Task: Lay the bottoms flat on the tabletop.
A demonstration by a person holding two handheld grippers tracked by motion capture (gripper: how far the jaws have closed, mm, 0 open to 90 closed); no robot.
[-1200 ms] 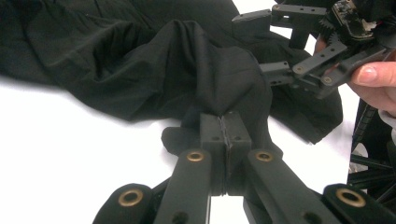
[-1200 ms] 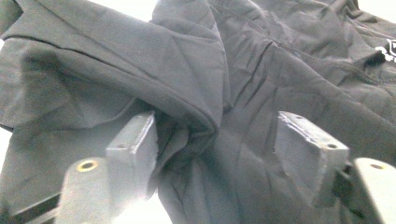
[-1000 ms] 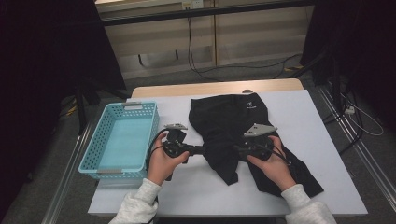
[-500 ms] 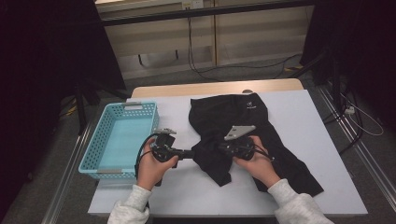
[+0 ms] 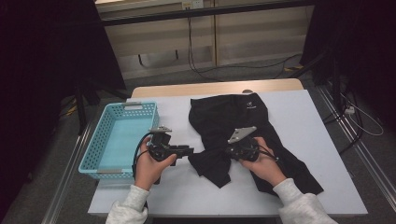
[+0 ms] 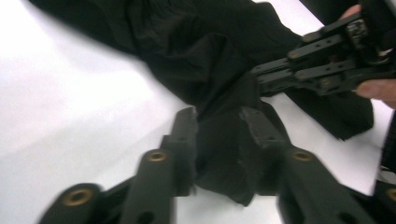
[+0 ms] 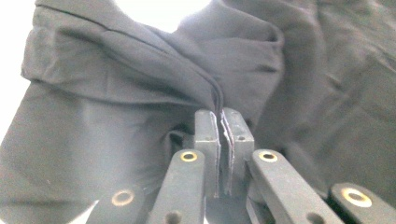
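**Hand-over on the black garment: right grip taken, left grip let go**

The black garment (image 5: 238,133) is spread on the white worktop (image 5: 322,140), just right of the blue basket (image 5: 119,140), with one bunched corner drawn toward the basket. That corner is where the action is. The right gripper (image 7: 219,126) is clamped tight on a gathered fold, its jaws pressed together with several layers of cloth pinched between them; they have just been closing onto it. The left gripper (image 6: 219,128), closer to the basket, has just been opening: its jaws now stand partly apart, the cloth lying loosely between them and no longer squeezed. Compared with a second ago, both hands are seen nearer each other over the garment's basket-side edge. The hold appears to be passed to the right side, so the left is probably freed for a fresh grasp, likely for folding or for lifting toward the basket.
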